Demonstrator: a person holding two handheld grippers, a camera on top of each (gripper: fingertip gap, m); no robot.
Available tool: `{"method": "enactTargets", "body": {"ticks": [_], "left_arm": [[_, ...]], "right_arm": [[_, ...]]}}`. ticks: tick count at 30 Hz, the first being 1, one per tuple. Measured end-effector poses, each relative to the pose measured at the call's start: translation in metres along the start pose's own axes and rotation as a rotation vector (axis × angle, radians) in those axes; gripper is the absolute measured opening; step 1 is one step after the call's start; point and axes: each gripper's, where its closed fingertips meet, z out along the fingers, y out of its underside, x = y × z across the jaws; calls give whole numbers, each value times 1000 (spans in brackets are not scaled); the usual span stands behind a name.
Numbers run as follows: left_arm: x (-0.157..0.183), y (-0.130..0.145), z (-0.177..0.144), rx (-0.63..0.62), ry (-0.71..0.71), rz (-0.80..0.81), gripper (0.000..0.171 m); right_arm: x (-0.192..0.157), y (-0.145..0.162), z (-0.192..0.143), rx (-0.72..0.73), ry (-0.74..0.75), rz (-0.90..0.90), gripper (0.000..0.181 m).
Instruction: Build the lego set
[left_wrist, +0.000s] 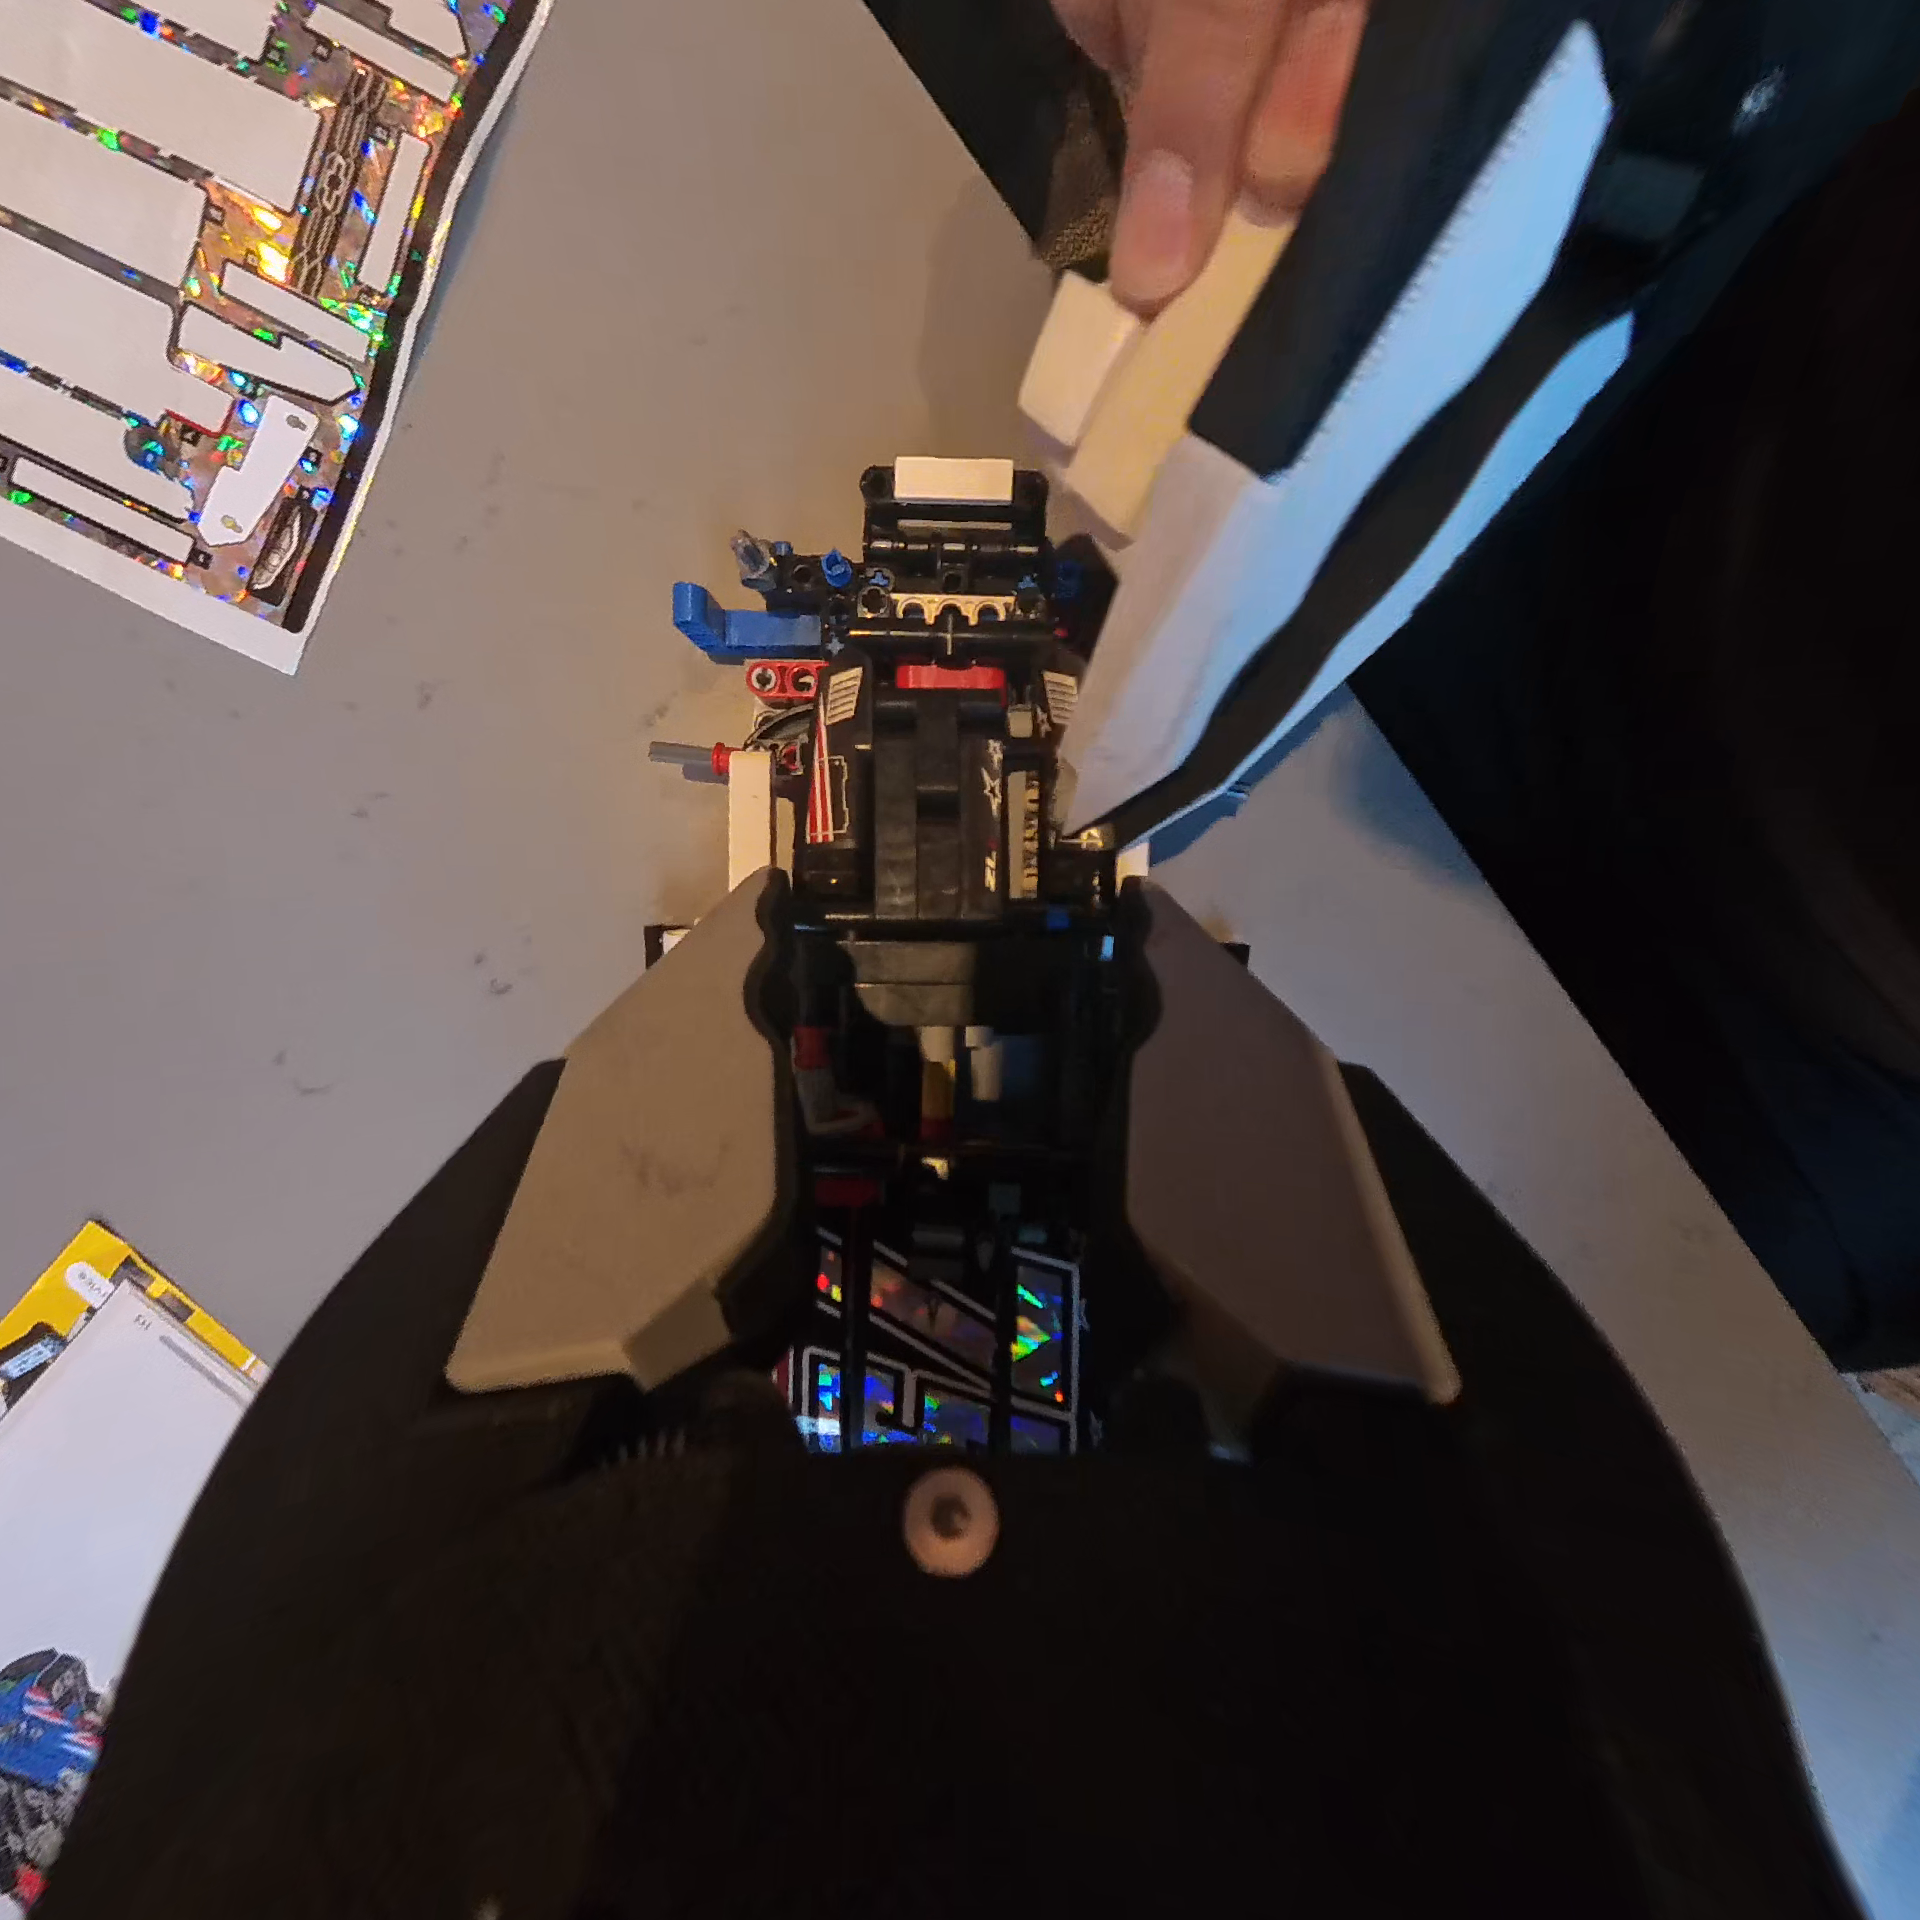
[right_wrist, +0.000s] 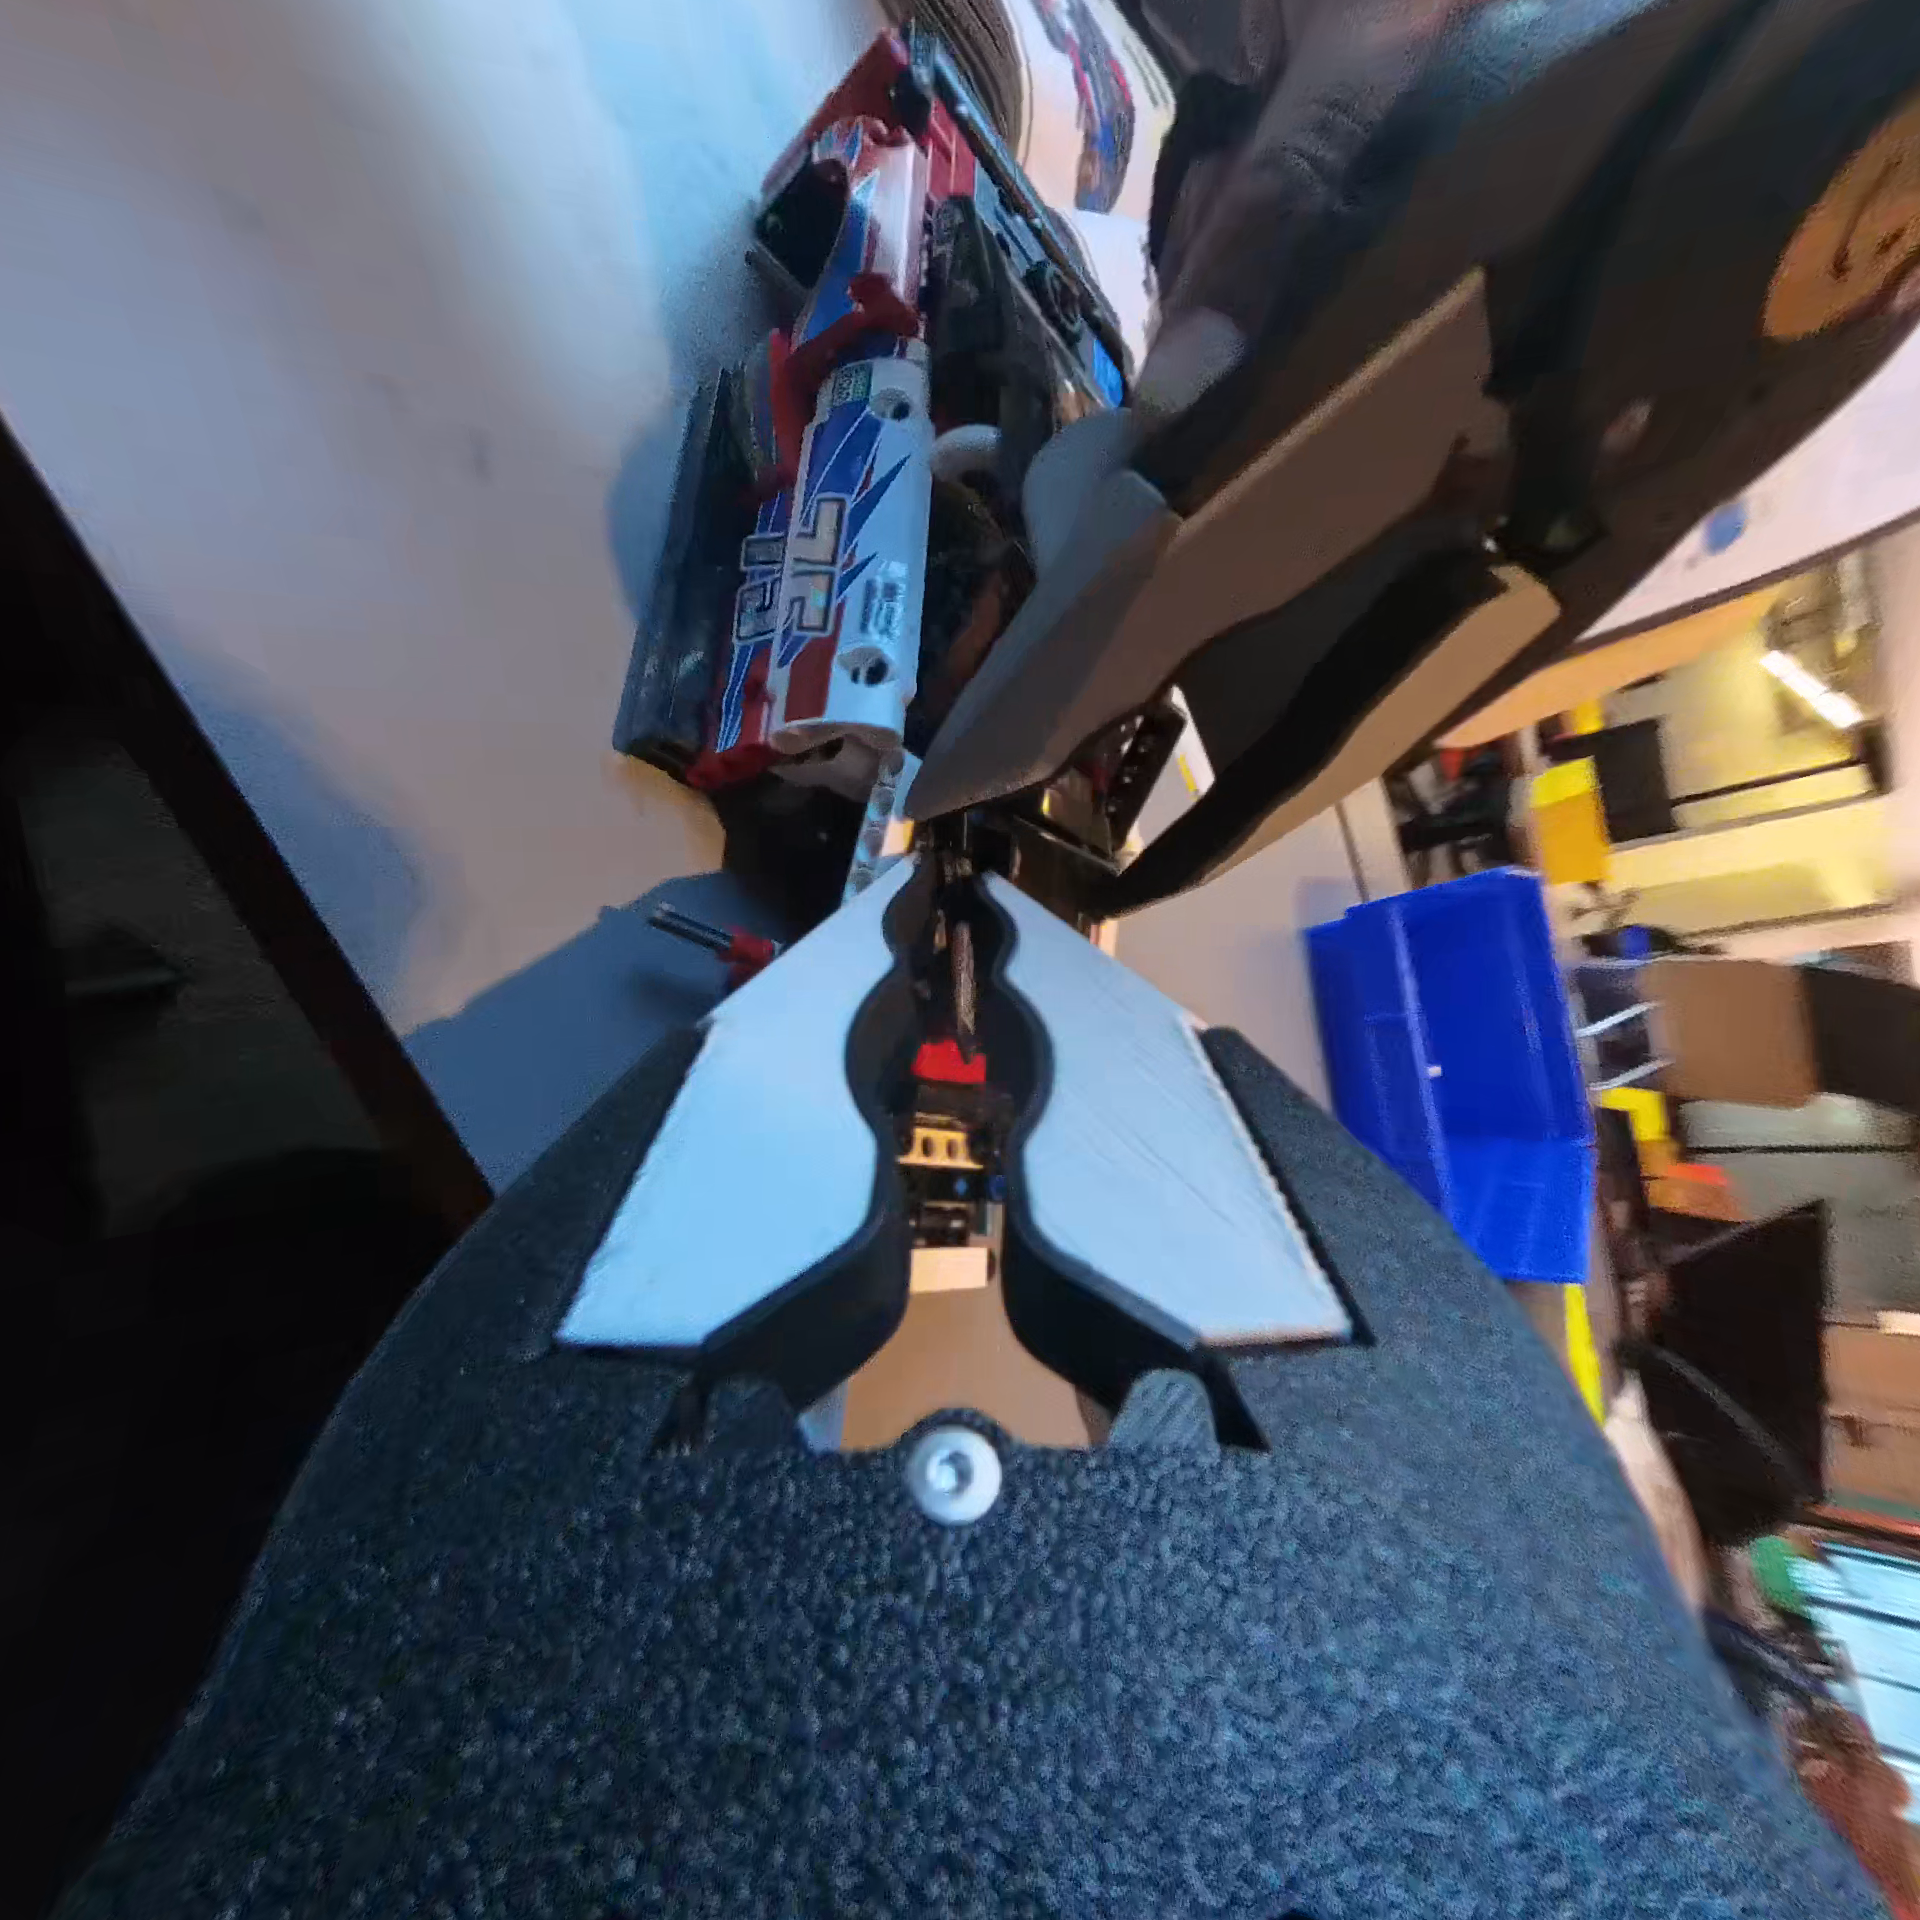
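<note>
The lego car model (left_wrist: 935, 790) is black with red, blue and white parts and lies on the grey table (left_wrist: 312, 935). My left gripper (left_wrist: 951, 904) is shut on the model's body, one grey finger on each side. My right gripper (left_wrist: 1086, 831) comes in from the upper right, its tips against the model's right side. In the right wrist view my right gripper (right_wrist: 948, 873) is nearly closed, pinching a thin dark part of the model (right_wrist: 862, 540). The left gripper (right_wrist: 1018, 831) shows above it, holding the model. What the right tips pinch is mostly hidden.
A holographic sticker sheet (left_wrist: 187, 291) lies at the far left. A yellow instruction booklet (left_wrist: 94, 1403) lies at the near left. The table edge runs diagonally on the right, dark beyond it. A person's hand (left_wrist: 1195, 135) holds the right gripper. A blue bin (right_wrist: 1455, 1081) stands off the table. My two grippers' fingertips are within a few centimetres of each other.
</note>
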Motion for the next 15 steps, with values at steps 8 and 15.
{"method": "enactTargets", "body": {"ticks": [8,15], "left_arm": [[-1,1,0,-6,-2,1,61],[-2,4,1,-38,-5,25,66]], "right_arm": [[-1,1,2,-38,55,-51,6],[2,1,3,-67,124,-137,6]]}}
